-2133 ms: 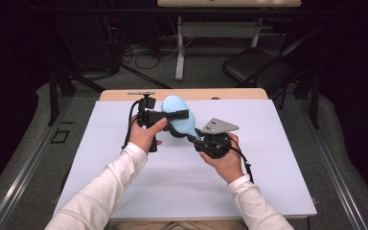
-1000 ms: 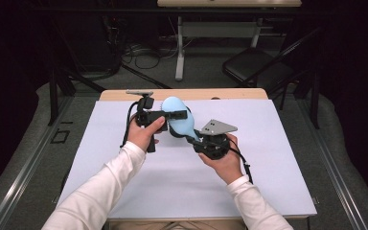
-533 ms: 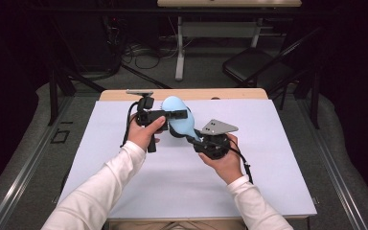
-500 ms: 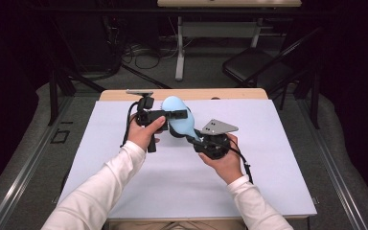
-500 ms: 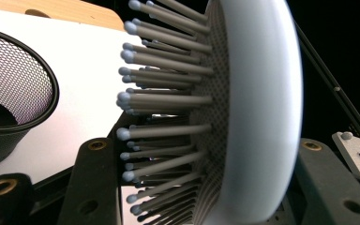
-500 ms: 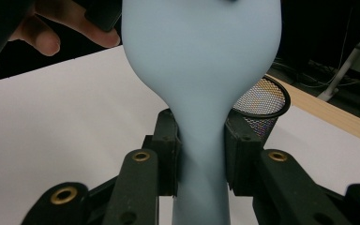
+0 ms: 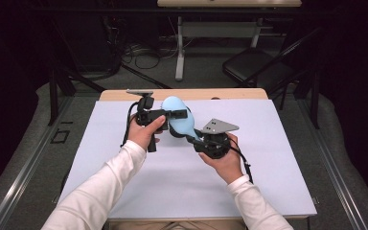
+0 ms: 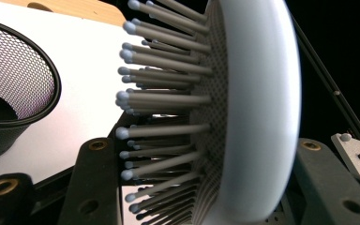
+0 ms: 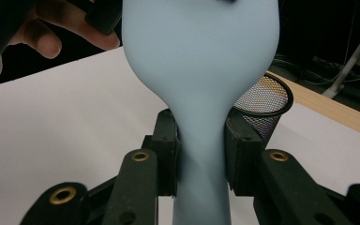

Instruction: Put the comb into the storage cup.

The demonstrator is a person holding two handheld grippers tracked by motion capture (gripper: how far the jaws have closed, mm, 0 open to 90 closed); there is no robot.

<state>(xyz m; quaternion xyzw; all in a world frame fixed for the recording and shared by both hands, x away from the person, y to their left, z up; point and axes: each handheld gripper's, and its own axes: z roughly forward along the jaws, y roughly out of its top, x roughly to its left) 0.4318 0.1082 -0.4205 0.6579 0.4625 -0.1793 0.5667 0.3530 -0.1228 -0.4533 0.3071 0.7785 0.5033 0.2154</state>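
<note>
A light blue hairbrush (image 7: 174,111) is held above the white table sheet (image 7: 268,158) between both grippers. My left gripper (image 7: 178,115) is shut on the brush head (image 8: 258,108), one jaw on the grey bristles (image 8: 168,96), the other on the smooth back. My right gripper (image 7: 192,138) is shut on the narrow handle (image 9: 200,187), its pads (image 9: 168,154) pressing both sides. The head (image 9: 201,51) rises wide above those jaws, with fingers of the other hand (image 9: 51,42) behind it.
A black wire-mesh cup (image 8: 9,93) stands on the sheet just beyond the brush, also seen as a mesh cup (image 9: 262,103) behind the handle. The wooden table edge (image 7: 230,94) runs along the back. A chair (image 7: 258,64) and desk legs stand beyond.
</note>
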